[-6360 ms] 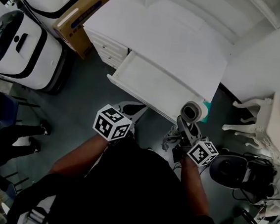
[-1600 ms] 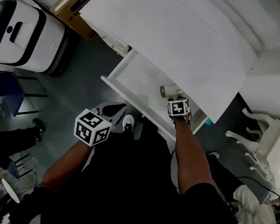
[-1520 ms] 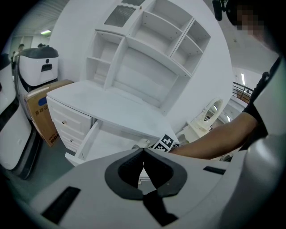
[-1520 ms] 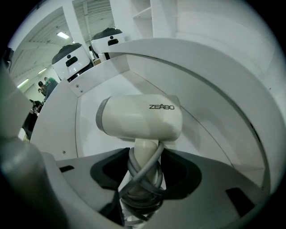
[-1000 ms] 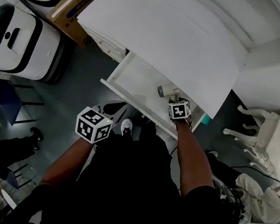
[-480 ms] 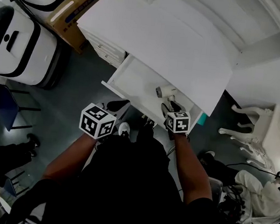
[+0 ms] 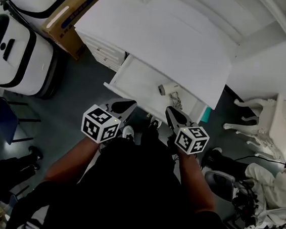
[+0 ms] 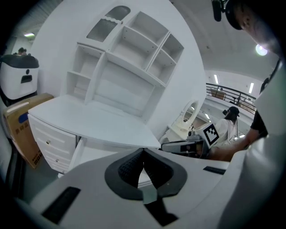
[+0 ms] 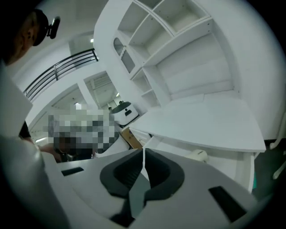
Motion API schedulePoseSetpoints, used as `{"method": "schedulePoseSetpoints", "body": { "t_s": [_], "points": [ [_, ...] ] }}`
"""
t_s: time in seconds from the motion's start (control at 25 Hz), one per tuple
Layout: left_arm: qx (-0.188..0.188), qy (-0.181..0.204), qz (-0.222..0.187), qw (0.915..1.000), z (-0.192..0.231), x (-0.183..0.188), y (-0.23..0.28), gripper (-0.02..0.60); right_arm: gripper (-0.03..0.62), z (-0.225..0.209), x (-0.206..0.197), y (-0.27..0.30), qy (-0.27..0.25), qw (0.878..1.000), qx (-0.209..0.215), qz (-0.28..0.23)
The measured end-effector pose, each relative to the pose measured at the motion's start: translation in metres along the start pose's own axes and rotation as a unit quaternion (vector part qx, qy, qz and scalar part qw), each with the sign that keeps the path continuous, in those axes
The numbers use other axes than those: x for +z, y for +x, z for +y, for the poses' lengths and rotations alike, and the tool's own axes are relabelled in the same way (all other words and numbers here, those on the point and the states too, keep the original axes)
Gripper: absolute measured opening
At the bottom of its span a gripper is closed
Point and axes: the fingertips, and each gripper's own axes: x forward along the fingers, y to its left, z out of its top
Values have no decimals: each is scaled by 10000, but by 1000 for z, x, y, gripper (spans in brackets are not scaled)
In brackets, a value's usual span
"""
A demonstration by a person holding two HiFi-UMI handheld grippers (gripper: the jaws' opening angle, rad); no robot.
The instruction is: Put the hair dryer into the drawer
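Head view: the hair dryer (image 7: 169,89) lies in the open drawer (image 7: 131,77) under the desk (image 7: 156,36) edge, just above frame centre. We hold the left gripper (image 7: 118,105) and right gripper (image 7: 171,112) right below, near the drawer front. Left gripper view: jaws together at lower centre, nothing between them, desk at centre left. Right gripper view: jaws closing, tips nearly touching, nothing between them, and the dryer sits right of centre inside the drawer.

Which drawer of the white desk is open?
The wide white drawer under the desktop, holding the white hair dryer; the small drawers beside it are shut.
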Motion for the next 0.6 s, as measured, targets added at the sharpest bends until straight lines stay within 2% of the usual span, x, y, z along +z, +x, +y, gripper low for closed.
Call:
{"method": "schedulePoseSetpoints", "body": {
  "t_s": [0.28, 0.44, 0.6],
  "points": [
    [-391, 249, -242, 9986, -27, 13, -4, 5, 26, 30, 27, -43, 149, 9972, 292, -677],
    [-522, 293, -279, 9978, -40, 12, -3, 5, 26, 38, 28, -59, -29, 9966, 180, -810],
    [-490, 281, -251, 9981, -45, 2, -4, 5, 26, 36, 25, -72, -130, 9962, 65, -857]
  ]
}}
